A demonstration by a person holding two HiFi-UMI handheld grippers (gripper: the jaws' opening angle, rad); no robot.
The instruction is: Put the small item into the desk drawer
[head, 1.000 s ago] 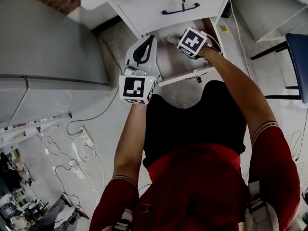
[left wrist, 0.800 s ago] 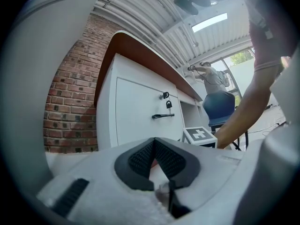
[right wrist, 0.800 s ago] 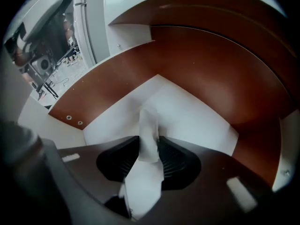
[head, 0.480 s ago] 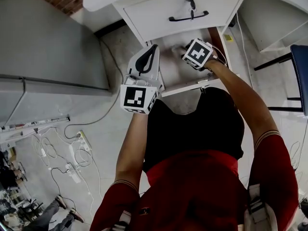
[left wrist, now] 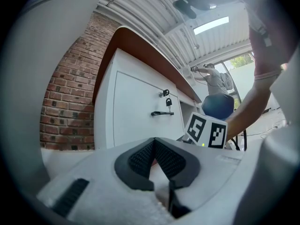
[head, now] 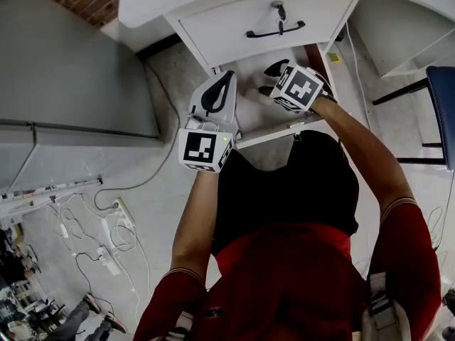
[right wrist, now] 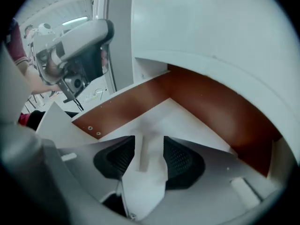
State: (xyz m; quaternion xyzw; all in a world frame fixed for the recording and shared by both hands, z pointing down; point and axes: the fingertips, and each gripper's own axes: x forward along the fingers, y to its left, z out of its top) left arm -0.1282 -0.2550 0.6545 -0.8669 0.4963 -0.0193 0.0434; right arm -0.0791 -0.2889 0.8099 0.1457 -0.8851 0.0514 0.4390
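Opening right claw (right wrist: 149,143) astride slim white bar (right wrist: 142,154)

right gripper (head: 269,79) fingers opening, small item (right wrist: 142,153) let go in drawer (right wrist: 140,102)

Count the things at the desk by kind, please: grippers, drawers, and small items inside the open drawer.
Grippers: 2 (left gripper, shut and empty; right gripper, jaws opening)
Drawers: 2 (closed drawer with black handle; open drawer)
Small items: 1 (small white item on the open drawer's floor, between the right jaws, pads clear of it)
Total: 5
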